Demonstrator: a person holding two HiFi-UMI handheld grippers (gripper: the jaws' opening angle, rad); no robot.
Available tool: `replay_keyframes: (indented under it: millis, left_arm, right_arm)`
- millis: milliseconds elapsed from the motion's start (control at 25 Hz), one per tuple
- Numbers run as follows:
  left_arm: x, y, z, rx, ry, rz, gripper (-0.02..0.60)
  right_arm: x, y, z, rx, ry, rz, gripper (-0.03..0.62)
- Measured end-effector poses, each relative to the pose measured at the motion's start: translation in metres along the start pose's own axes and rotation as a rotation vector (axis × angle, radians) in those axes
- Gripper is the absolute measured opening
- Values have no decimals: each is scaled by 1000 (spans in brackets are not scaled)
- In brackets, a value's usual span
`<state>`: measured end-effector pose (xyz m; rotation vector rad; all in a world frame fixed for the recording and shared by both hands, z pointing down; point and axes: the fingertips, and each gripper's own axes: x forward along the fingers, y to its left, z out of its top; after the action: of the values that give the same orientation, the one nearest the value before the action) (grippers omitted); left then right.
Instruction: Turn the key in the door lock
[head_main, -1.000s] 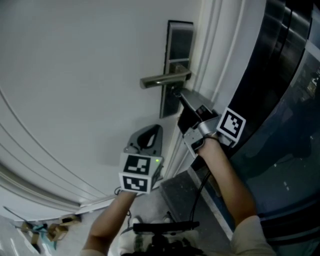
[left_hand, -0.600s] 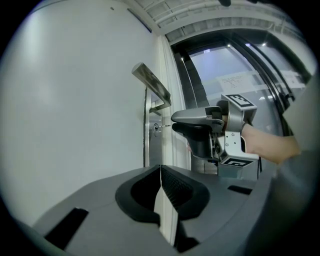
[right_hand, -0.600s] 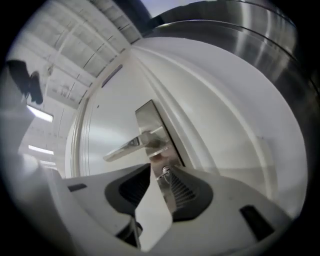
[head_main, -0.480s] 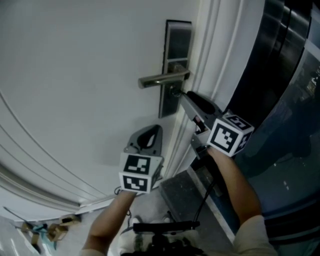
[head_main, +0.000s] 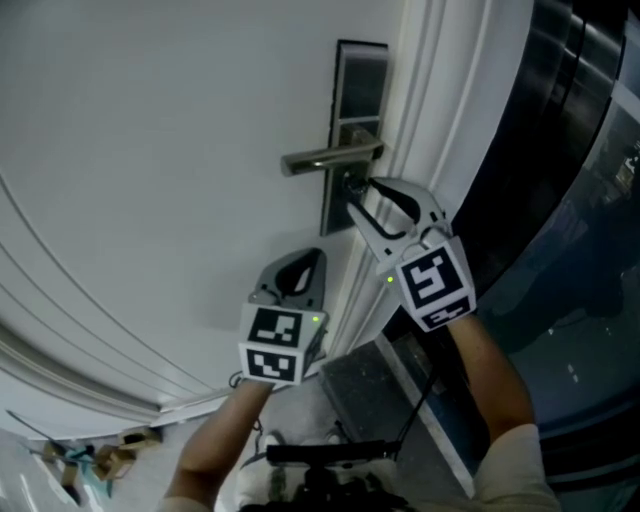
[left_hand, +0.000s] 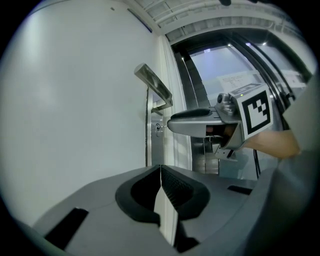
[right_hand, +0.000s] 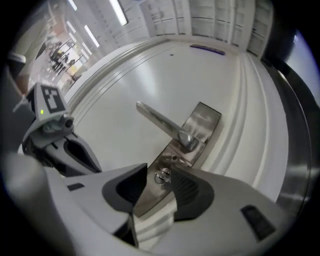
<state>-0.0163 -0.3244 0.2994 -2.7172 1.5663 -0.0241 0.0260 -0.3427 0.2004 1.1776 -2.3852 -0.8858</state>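
Note:
A small silver key (right_hand: 162, 175) sits in the keyhole of the steel lock plate (head_main: 357, 95), below the lever handle (head_main: 328, 157). My right gripper (head_main: 358, 203) points at the lock. Its jaws have just been opening and now stand on either side of the key's head, with a gap at each pad (right_hand: 188, 189). From the left gripper view the key (left_hand: 159, 128) shows just ahead of the right gripper (left_hand: 172, 122). My left gripper (head_main: 305, 262) hangs lower on the door, shut on nothing, its pads (left_hand: 167, 187) together.
The white door (head_main: 150, 150) fills the left. Its moulded frame (head_main: 430, 110) runs just right of the lock. Dark glass panels (head_main: 570, 200) stand further right. A cable (head_main: 405, 385) trails below my right hand. Scraps lie on the floor (head_main: 90, 460) at the lower left.
My right gripper has rolled about a quarter turn around its own axis, so its marker cube now faces the head camera, and its jaws have spread. The left gripper has stayed put.

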Motion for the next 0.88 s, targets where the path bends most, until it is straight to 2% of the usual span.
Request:
replay_keyframes:
  millis: [280, 400, 600, 880]
  left_arm:
    - [-1, 2, 1, 2, -2, 6, 17]
    - [-1, 4, 2, 2, -3, 12, 17]
    - [-1, 5, 2, 2, -6, 14, 17]
    - [-1, 8, 4, 2, -7, 19, 17]
  right_arm:
    - [13, 8, -7, -382, 71, -42, 149]
    - [18, 8, -11, -506, 100, -60, 149]
    - [26, 6, -16, -570, 131, -81, 145]
    - [27, 4, -16, -529, 127, -89, 43]
